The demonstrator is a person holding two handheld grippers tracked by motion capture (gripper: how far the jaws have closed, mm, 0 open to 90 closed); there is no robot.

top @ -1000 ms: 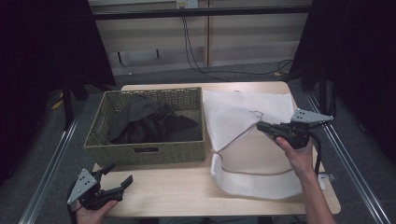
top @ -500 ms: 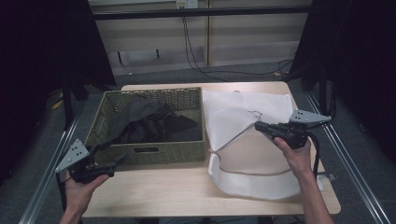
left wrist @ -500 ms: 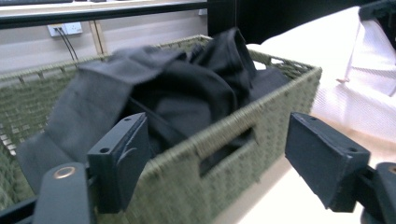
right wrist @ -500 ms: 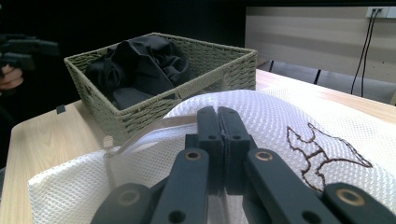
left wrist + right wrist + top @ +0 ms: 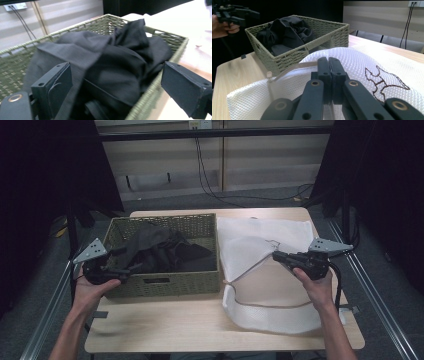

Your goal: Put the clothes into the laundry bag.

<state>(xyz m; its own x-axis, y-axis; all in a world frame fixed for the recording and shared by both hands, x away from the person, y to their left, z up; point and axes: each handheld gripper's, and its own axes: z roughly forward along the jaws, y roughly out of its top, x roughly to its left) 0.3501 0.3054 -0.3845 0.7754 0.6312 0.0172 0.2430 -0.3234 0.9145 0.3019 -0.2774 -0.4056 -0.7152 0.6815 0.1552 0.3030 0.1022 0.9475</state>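
Black clothes (image 5: pixel 160 251) fill the basket (image 5: pixel 165 282); the left gripper (image 5: pixel 122 270), fingers open, should bite one thick fold. Beside the basket, the right gripper (image 5: pixel 276 255), fingers clamped on the mesh bag (image 5: pixel 260 240), should hold its mouth up.

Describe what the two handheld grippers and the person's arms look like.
Both the left gripper and right gripper are black, each topped by a grey three-cornered plate. Blocky black fingers show screw holes. A black cable trails from the right one. Forearms are bare, no sleeves.

The left gripper (image 5: pixel 122 270) is held at the left, jaws spread wide — just opened further. The right gripper (image 5: pixel 276 255) is held level — jaws pressed together, forearm outstretched.
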